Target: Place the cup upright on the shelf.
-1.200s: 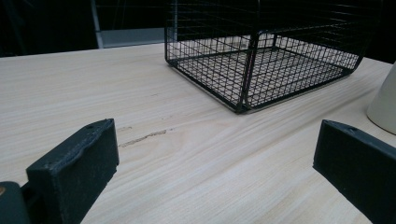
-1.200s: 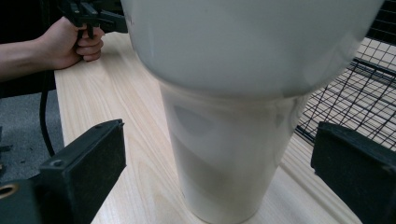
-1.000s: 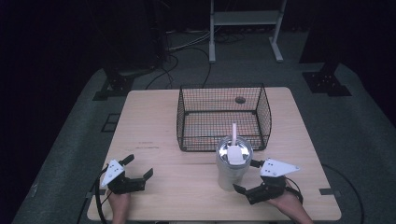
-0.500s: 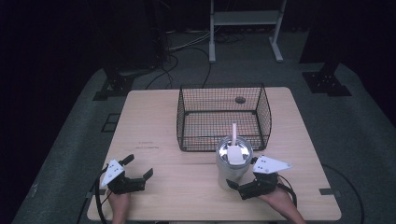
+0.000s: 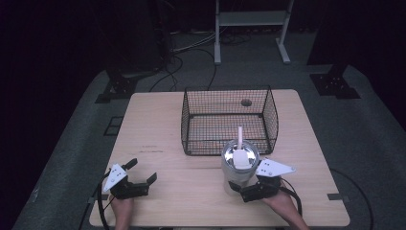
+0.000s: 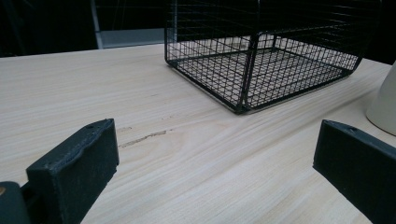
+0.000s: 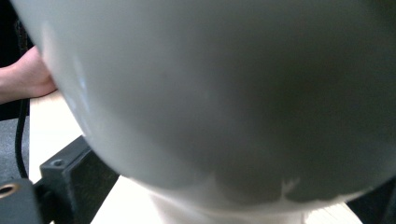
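Since a second ago the right gripper (image 5: 243, 190) has slid leftward along the front of the table (image 5: 158, 124) until its jaws sit on either side of the tumbler's base; the left gripper (image 5: 139, 176) and everything else lie as they did.

The light wooden table carries a black wire basket (image 5: 229, 120) at its far middle, standing upright with its open top facing up. A small dark round object (image 5: 246, 102) shows near the basket's far right corner; whether it lies inside or behind the mesh is unclear.

Just in front of the basket's near right corner stands the pale tumbler (image 5: 239, 167), upright, with a lid and a white straw (image 5: 240, 136) rising from it. In the right gripper view the tumbler (image 7: 224, 93) looms very close, with one black jaw at its lower left and the other at the right edge; the jaws flank its narrow foot, but whether they press on it cannot be told.

The left gripper rests low at the table's near left corner, well apart from the tumbler, its jaws wide apart with bare wood between them (image 6: 210, 168).
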A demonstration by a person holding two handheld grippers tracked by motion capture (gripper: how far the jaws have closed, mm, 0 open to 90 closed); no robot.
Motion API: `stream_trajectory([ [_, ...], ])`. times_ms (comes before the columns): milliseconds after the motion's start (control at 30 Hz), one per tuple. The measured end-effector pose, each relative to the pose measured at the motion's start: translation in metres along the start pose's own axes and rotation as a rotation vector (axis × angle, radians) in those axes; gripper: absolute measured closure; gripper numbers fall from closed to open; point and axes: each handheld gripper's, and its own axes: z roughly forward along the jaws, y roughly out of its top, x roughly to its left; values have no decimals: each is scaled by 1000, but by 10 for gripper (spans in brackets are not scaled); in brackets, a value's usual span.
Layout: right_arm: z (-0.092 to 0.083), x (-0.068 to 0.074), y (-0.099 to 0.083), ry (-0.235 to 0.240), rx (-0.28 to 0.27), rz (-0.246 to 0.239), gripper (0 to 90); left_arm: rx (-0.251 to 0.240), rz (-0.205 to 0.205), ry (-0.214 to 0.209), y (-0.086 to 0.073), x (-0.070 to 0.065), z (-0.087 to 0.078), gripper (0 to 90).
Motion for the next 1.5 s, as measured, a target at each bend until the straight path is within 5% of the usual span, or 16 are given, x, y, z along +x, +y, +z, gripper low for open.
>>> stream_trajectory([
  [1500,-1,-6,-2,-10,-72,13,93,-5,1,-4,0,1,-1,0],
])
